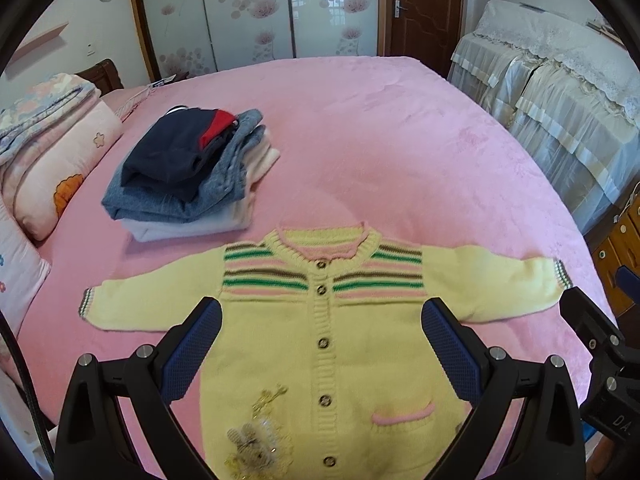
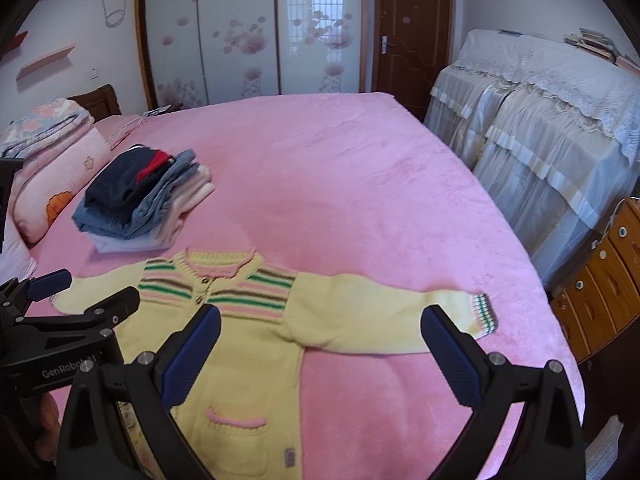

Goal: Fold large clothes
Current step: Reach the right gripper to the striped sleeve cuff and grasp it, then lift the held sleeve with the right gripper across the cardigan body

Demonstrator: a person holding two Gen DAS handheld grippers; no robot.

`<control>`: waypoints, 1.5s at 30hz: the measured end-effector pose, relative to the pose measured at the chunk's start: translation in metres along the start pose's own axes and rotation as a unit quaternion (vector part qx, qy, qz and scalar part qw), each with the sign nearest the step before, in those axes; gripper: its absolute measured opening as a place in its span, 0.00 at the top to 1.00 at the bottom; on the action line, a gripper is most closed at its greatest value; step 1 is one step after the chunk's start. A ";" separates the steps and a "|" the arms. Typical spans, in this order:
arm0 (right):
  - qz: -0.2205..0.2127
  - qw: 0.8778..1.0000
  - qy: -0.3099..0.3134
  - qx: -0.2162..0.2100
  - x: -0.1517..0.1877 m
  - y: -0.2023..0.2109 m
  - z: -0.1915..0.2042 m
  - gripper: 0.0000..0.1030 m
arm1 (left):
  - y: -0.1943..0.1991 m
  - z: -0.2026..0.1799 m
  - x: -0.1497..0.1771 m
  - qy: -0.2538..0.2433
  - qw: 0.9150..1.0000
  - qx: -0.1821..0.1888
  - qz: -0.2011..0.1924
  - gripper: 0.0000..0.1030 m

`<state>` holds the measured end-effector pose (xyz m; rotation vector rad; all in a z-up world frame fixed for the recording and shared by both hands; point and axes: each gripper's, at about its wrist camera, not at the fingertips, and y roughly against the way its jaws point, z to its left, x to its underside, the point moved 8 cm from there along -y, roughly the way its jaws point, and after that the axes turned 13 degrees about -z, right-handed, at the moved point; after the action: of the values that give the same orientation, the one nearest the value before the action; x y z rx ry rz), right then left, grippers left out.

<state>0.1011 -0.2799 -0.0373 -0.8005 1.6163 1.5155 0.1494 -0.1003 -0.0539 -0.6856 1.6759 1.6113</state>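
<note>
On the pink bedspread (image 1: pixel 400 128), a yellow knit cardigan (image 1: pixel 320 352) is lying flat, buttoned, sleeves spread. Left gripper (image 1: pixel 322 320) and right gripper (image 2: pixel 320 328) are hovering wide open, gripping nothing. Folding looks unstarted; next probably means pinching a sleeve (image 2: pixel 380 320) inward.

Both tongs hang side by side, jaws spread wide and holding nothing: left tongs (image 1: pixel 322 320), right tongs (image 2: pixel 320 326) at its 3 o'clock.
</note>
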 end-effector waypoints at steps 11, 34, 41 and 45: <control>0.028 0.995 -0.062 0.067 0.007 -0.043 -0.107 0.17 | -0.052 -0.078 -0.022 -0.015 0.996 0.082 -0.025 0.03; 0.136 0.945 -0.288 0.075 0.143 -0.144 -0.240 0.52 | -0.152 -0.159 0.065 -0.049 0.989 0.109 0.086 0.03; 0.127 0.945 -0.295 0.068 0.143 -0.161 -0.234 0.93 | -0.140 -0.143 0.063 -0.044 0.990 0.107 0.082 0.03; 0.057 0.965 -0.251 0.044 0.102 -0.132 -0.201 0.94 | -0.131 -0.121 0.058 -0.036 0.992 0.101 0.071 0.03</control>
<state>0.1387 -0.4868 -0.1925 -0.2432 1.3495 1.5566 0.2007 -0.2258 -0.1833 -0.4113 1.8381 1.5169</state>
